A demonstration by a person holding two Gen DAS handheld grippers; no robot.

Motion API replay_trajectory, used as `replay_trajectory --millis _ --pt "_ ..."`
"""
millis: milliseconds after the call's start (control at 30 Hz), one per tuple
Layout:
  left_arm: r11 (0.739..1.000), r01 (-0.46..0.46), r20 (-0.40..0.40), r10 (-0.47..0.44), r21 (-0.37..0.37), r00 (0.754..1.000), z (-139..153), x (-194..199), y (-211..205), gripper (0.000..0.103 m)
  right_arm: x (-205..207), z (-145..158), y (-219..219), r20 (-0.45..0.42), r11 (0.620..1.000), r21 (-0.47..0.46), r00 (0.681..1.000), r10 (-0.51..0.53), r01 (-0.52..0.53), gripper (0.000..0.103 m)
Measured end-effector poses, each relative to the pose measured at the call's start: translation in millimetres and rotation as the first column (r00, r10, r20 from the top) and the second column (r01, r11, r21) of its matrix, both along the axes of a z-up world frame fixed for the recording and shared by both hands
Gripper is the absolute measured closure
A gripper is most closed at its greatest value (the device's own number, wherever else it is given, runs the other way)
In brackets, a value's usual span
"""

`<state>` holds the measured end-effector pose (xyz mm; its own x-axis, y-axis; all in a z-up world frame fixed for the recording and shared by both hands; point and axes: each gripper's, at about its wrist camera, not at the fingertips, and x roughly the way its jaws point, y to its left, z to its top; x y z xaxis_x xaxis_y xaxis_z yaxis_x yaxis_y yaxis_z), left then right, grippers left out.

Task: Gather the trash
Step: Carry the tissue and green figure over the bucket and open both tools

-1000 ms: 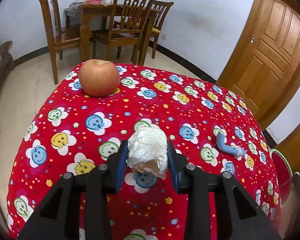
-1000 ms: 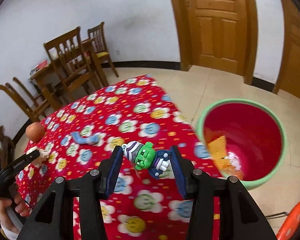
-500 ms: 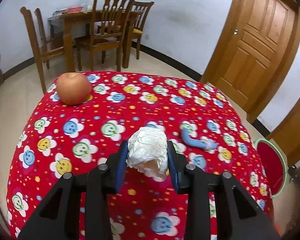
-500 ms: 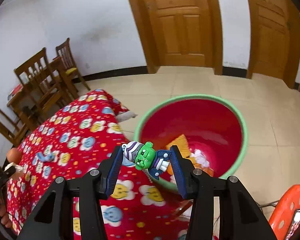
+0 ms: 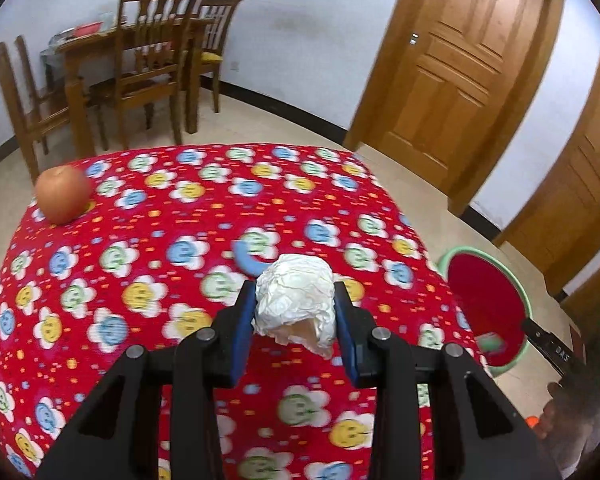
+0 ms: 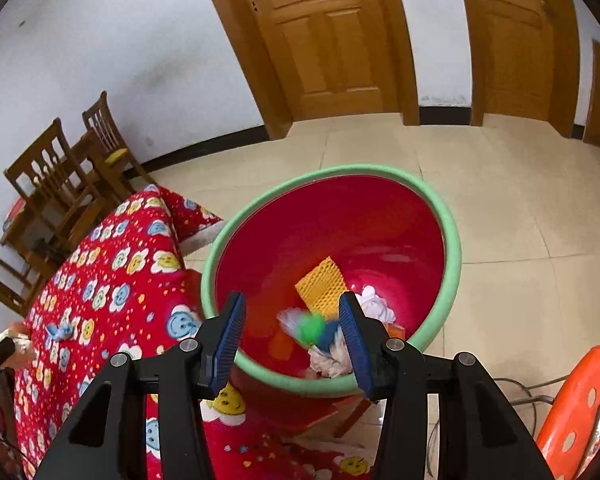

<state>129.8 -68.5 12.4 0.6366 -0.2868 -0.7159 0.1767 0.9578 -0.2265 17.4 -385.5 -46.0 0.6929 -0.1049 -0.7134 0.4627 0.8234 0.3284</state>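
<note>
The left gripper [image 5: 295, 322] is clamped across the middle of a crumpled paper ball [image 5: 296, 304], above the red tablecloth [image 5: 148, 256]; the ball looks light, soft and crushable, so a gentle squeeze across its widest part should hold it. The right gripper [image 6: 292, 332] stands wide with nothing between its fingers, and a blurred green toy [image 6: 311, 328] is just ahead, over the bin [image 6: 452, 240] below.
</note>
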Motion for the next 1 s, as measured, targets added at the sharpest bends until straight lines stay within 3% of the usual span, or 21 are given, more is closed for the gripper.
replay_trajectory --millis 467,1000 --pt "0.980 0.197 -0.013 -0.197 0.023 0.980 0 -1 -94 0.066 -23 10 -25 0.058 0.999 0.021 0.998 -0.035 0.034 0.048" --pt "0.915 0.402 -0.073 -0.398 0.046 0.914 -22 -7 -203 0.066 -53 2 -59 0.077 0.990 0.073 0.989 -0.128 0.123 0.044"
